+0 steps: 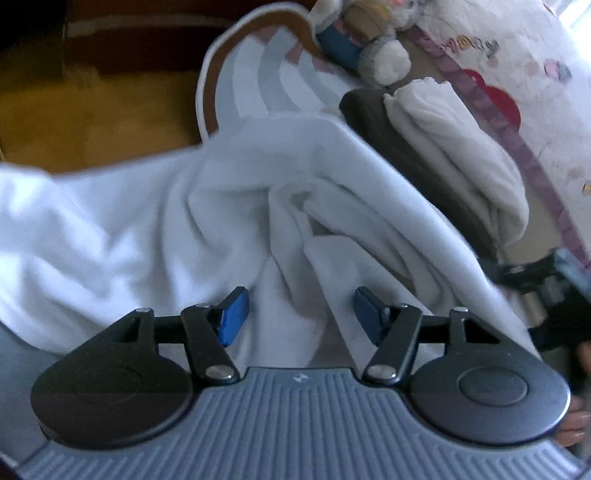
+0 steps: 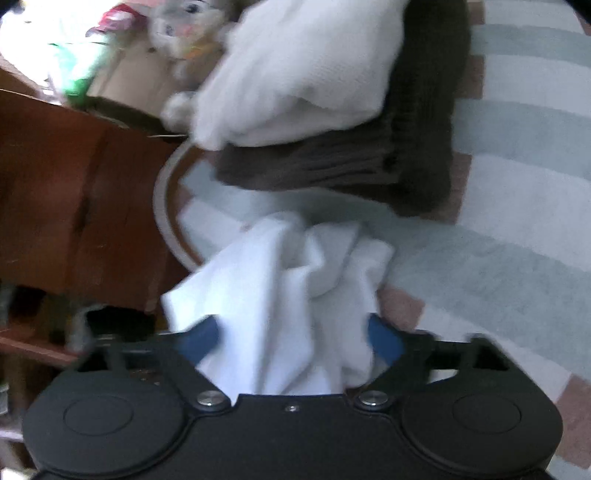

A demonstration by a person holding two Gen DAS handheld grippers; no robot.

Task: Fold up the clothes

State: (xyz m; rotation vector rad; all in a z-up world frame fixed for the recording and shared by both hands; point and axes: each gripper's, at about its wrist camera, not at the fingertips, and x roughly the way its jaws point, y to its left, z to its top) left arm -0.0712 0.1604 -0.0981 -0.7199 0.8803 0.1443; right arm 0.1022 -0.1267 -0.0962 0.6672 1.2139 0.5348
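White cloth (image 1: 155, 236) lies crumpled across the left wrist view, from the left edge down to the left claw (image 1: 301, 314). Its folds run between the 2 blue pads (image 1: 232, 317), which stand apart with a gap on each side; they do not press the fabric. Left of and behind the cloth is a yellow-brown floor (image 1: 92, 114). A rug (image 1: 266, 74) with curved grey, white and pink stripes and a brown border shows above the cloth. Further right, a grey and white plush toy (image 1: 384, 59) lies at the top, and below it a folded cream garment (image 1: 454, 147) rests on a dark brown one (image 1: 402, 147). At the right edge part of a dark device and some fingertips (image 1: 576, 424) come into view, blurred.

In the right wrist view, a reddish-brown wooden cabinet (image 2: 74, 206) fills the left side, with the plush toy (image 2: 177, 26) above it. The cloth (image 2: 280, 295) is bunched in the right claw (image 2: 291, 343); its pads (image 2: 384, 339) are partly covered by fabric, which fills the space between them, and the motion blur keeps me from telling whether they pinch it. The bunch hangs forward over the rug's (image 2: 517, 184) edge. Beyond it the cream garment (image 2: 303, 74) sits on the brown one (image 2: 369, 173), on the rug. Striped rug covers the right side.
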